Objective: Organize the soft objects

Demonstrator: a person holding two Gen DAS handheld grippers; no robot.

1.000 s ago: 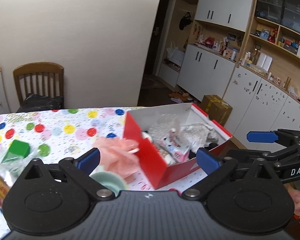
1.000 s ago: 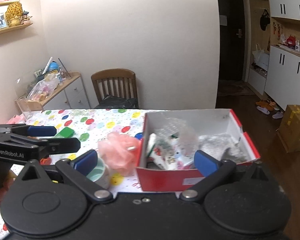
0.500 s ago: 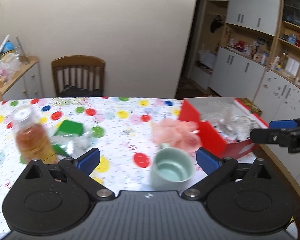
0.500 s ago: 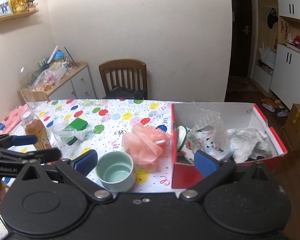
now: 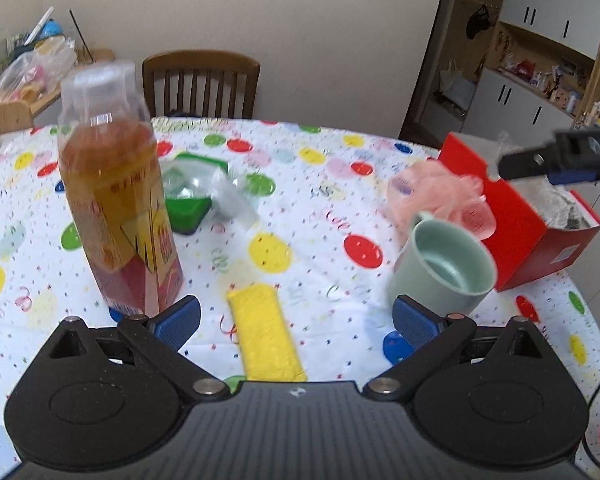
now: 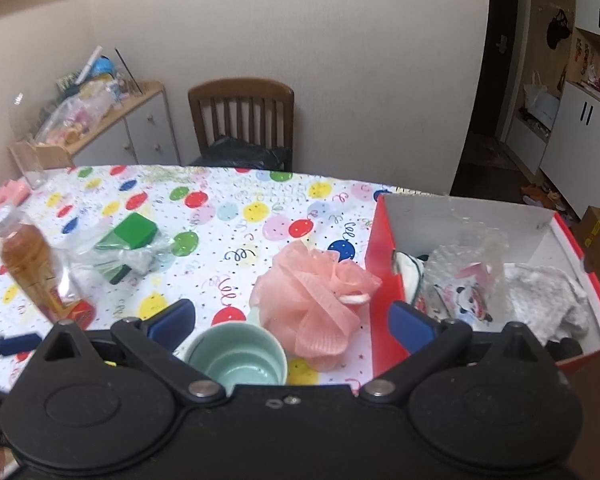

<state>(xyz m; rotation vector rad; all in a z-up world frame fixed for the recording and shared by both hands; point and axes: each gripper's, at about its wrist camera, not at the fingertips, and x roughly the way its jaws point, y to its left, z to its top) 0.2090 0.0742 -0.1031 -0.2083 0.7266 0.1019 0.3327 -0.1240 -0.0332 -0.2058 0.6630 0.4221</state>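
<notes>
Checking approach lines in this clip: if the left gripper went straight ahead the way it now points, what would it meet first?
Most likely the yellow pack, lying flat on the table between the open fingers of the left gripper. The tea bottle and green mug stand off to either side; depth is uncertain.

The right gripper point(image 6: 290, 316) hangs over a polka-dot tablecloth point(image 6: 236, 208), its blue-tipped jaws spread wide with nothing between them. Below it a pale green cup point(image 6: 236, 360) touches a pink mesh bath pouf point(image 6: 312, 300). Right of the pouf, an open red box point(image 6: 384, 280) holds soft items, including a grey plush point(image 6: 548, 300).
</notes>
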